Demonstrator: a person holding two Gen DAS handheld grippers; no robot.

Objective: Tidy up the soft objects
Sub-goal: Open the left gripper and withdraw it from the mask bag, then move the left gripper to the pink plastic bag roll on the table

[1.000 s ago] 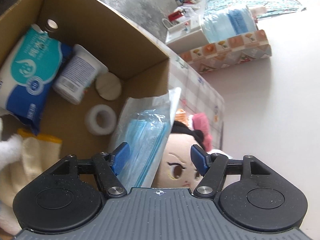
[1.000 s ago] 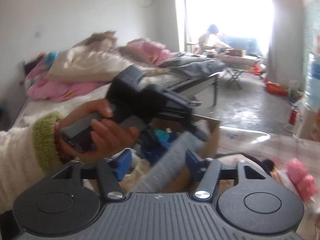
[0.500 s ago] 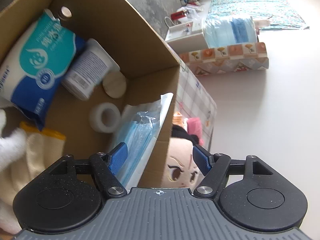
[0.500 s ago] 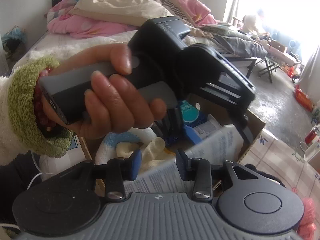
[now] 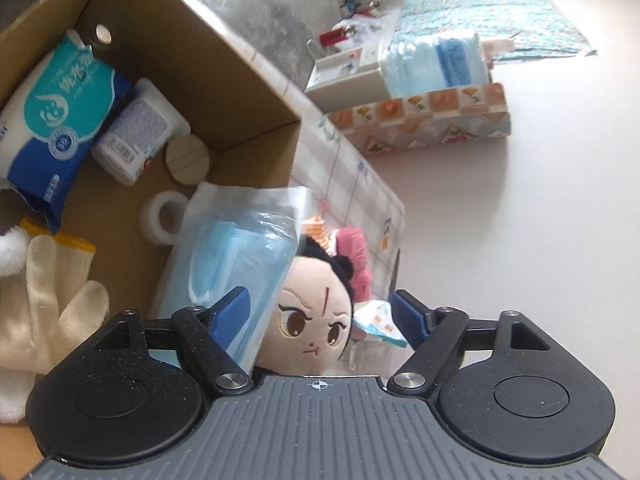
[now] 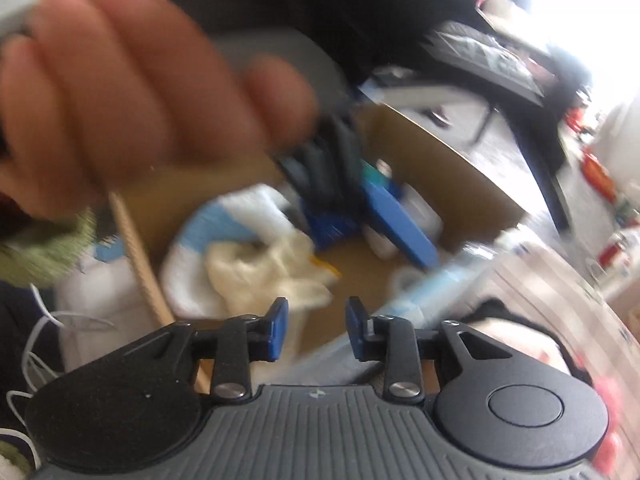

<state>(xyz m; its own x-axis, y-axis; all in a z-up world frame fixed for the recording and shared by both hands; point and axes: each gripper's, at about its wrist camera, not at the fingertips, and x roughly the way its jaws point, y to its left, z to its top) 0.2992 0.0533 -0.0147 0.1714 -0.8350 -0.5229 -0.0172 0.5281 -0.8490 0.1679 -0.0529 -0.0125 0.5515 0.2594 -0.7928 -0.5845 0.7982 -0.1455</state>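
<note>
Cardboard box (image 5: 224, 80) sat on the desk (image 5: 352, 184), holding tissue pack (image 5: 52, 120), glove (image 5: 44, 312) and tape roll (image 5: 164, 220). Bagged face masks (image 5: 240, 264) leaned over the box's near wall, w/ plush doll (image 5: 316, 316) just beside, outside the box. Your left hand-held gripper (image 5: 320, 316) was spread wide, nothing between fingers. Your right hand-held gripper (image 6: 316, 328) stood partly apart, empty; view blurred.

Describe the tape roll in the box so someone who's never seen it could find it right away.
Look inside the cardboard box, on its brown floor near the corner. The tape roll lies flat between the wooden disc and the mask pack. It is the only white ring with a hole through its middle; the disc is solid and tan.
</note>
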